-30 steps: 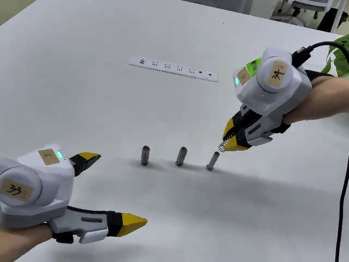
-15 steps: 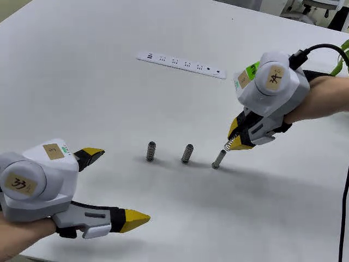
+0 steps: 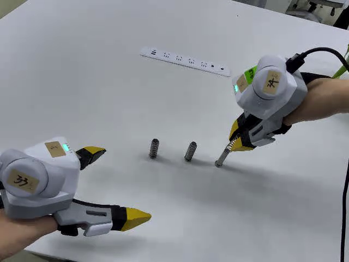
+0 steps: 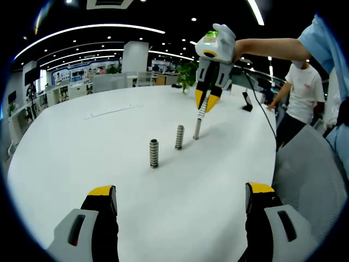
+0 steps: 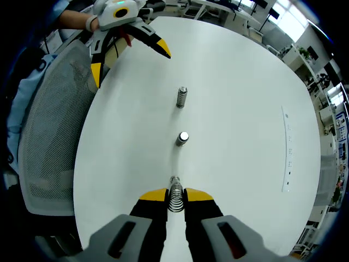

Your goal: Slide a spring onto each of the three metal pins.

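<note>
Three metal pins stand in a row on the white table (image 3: 98,71). The left pin (image 3: 154,148) and the middle pin (image 3: 190,150) each carry a spring. The right pin (image 3: 222,158) has a bare shaft. My right gripper (image 3: 238,141) is shut on a spring (image 3: 232,144), whose lower end sits at the top of the right pin. In the right gripper view the spring (image 5: 175,196) sits between the yellow tips, over the pin top (image 5: 174,179). My left gripper (image 3: 115,184) hangs open near the front left, holding nothing; its view shows the pins (image 4: 154,153) ahead.
A white power strip (image 3: 185,60) lies flat farther back on the table. A black cable (image 3: 343,207) hangs down at the right edge. A grey mesh chair (image 5: 43,142) stands beside the table, and a person (image 4: 302,87) is at the table's far side.
My right gripper has lowered the spring from beside the right pin until its end meets the pin's top. The left gripper has barely moved; the head camera has shifted.
</note>
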Available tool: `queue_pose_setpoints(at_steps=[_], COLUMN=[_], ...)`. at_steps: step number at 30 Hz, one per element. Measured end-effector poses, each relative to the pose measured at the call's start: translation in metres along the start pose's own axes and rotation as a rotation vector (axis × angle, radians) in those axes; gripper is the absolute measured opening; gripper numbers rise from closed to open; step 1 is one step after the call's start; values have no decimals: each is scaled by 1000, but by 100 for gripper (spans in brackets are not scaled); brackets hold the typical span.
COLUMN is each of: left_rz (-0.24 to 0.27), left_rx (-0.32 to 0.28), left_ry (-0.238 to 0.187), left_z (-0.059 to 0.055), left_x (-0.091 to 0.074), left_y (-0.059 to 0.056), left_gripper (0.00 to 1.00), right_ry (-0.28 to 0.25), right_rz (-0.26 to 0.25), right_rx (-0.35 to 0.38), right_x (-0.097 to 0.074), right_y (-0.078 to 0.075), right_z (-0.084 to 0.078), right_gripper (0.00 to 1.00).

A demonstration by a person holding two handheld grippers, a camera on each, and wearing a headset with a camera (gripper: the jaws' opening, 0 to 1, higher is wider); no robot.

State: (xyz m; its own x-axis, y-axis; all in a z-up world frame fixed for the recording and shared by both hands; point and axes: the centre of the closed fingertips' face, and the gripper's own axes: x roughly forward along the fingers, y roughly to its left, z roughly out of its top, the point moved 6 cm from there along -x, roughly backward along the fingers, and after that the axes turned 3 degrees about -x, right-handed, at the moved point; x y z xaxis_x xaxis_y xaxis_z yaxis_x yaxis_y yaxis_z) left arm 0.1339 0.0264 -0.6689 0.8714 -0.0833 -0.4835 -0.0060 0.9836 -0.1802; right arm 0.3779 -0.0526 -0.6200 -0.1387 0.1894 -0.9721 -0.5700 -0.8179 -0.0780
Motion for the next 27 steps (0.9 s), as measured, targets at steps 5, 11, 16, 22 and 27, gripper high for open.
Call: queue_pose_setpoints(at_steps=[5, 11, 16, 22, 27], left_rz=[1, 0, -1, -1, 1], left_rx=[-1, -6, -9, -18, -16], left_ry=[1, -2, 1, -5, -1], left_z=[0, -2, -3, -3, -4], left_x=[0, 1, 1, -1, -2], left_y=[0, 1, 1, 2, 5], left_gripper=[100, 100, 100, 100, 100], right_ry=[3, 5, 16, 34, 41], right_rz=[-1, 3, 5, 12, 21], right_rx=[-6, -8, -16, -30, -28], right_x=[3, 5, 8, 17, 23], right_y=[-3, -4, -3, -2, 0], right_z=[-1, -2, -1, -1, -1], right_gripper=[12, 12, 12, 12, 13])
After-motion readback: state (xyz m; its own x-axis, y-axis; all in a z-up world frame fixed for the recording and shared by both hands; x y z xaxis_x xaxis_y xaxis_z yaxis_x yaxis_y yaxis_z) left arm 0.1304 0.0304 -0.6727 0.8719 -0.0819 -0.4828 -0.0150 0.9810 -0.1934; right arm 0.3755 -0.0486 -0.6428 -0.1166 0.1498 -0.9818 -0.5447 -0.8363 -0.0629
